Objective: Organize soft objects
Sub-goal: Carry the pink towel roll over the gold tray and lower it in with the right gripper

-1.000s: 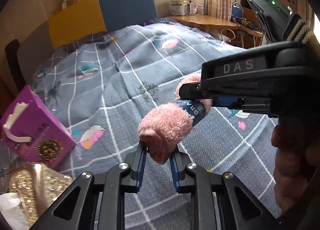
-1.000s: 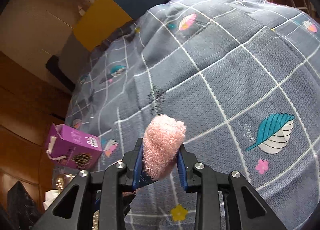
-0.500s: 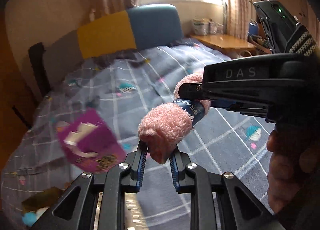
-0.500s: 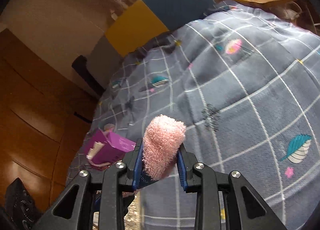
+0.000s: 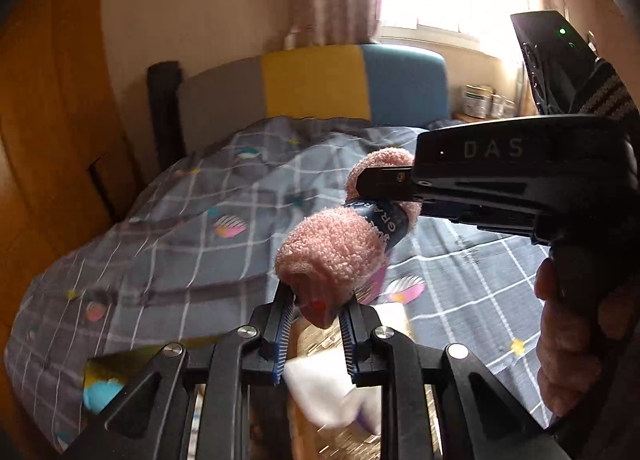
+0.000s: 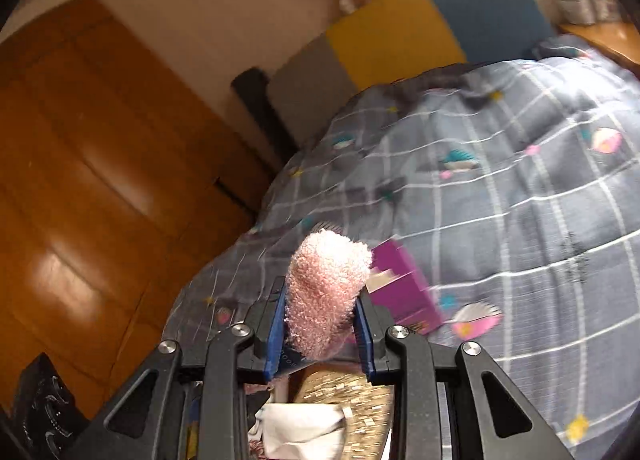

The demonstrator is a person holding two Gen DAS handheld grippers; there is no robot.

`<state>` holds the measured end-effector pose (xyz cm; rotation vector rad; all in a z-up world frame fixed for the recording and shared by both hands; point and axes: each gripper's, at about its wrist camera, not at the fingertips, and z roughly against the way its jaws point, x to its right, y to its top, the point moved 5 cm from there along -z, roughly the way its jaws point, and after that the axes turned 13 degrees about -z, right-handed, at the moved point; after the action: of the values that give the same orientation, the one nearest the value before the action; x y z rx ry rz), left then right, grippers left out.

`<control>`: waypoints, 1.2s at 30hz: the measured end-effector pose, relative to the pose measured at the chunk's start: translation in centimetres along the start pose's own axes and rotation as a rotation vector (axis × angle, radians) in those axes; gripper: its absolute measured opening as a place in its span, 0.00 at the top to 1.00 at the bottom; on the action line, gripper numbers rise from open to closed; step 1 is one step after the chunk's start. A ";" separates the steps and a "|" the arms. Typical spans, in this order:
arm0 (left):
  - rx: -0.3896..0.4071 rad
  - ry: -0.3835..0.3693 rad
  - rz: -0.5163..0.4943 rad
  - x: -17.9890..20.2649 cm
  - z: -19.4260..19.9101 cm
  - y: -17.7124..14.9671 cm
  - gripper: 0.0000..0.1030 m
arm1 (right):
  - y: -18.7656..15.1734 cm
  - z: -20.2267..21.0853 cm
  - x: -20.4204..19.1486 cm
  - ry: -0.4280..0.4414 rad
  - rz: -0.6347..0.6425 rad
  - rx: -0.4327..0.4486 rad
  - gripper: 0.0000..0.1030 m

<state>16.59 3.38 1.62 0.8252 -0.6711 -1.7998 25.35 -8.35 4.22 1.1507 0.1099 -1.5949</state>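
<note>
Here, the left tool (image 5: pixel 316 316) is clamping one end of the pink fuzzy sock roll (image 5: pixel 332 252) while the right tool (image 6: pixel 320 324) is pinching the other, probably keeping it bundled above the gold bag (image 6: pixel 344 392); beyond, the purple box (image 6: pixel 404 292) is lying on the bed (image 6: pixel 520 200).

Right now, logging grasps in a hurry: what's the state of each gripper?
Left gripper: shut on the pink fuzzy sock.
Right gripper: shut on the same pink fuzzy sock, at its other end.
</note>
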 end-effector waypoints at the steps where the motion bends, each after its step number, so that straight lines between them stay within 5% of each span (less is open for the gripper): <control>1: -0.002 0.003 0.011 -0.5 0.2 -0.7 0.79 | -0.8 -0.5 -0.6 0.004 0.016 -0.015 0.70; 22: -0.104 0.049 0.143 -4.6 4.6 -15.7 0.79 | -15.7 -5.2 -4.8 0.008 0.267 -0.196 0.70; 36: -0.167 0.003 0.166 -4.6 4.9 -19.9 0.80 | -20.6 -6.2 -4.9 -0.036 0.348 -0.243 0.70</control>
<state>2.82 14.82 -9.35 0.6412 -0.5625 -1.6782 12.41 6.73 -5.32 0.8965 0.0719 -1.2549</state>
